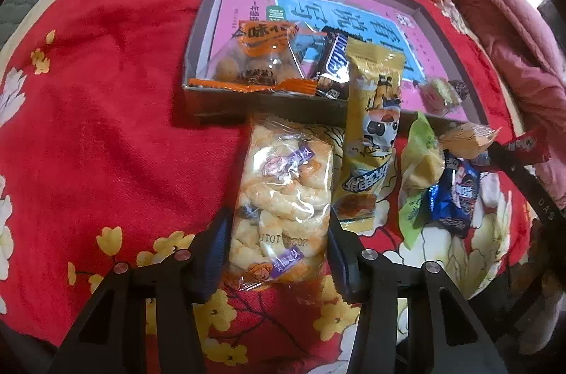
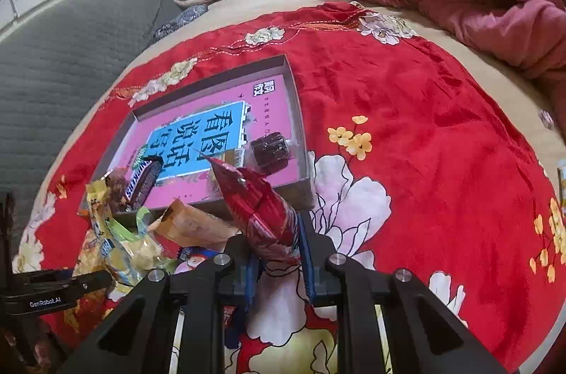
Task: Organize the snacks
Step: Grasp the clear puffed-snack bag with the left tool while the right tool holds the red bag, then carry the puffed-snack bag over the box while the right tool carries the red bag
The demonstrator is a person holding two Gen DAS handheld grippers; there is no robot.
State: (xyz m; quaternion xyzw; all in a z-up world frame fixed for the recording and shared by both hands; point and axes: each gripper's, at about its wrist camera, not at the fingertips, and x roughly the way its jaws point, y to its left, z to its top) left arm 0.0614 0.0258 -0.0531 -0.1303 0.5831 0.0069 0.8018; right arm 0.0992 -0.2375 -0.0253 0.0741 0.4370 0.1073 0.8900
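Snacks (image 1: 281, 193) in both grippers.

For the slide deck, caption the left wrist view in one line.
Left gripper closed around a clear puffed-snack bag on the red floral blanket, below the half-filled box.

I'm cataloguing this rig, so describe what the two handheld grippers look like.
Both the left gripper and the right gripper are matte black, with angular linkage arms, round silver pivot pins and blue ribbed pads. In the right wrist view, the left one's body carries white GenRobot.AI lettering.
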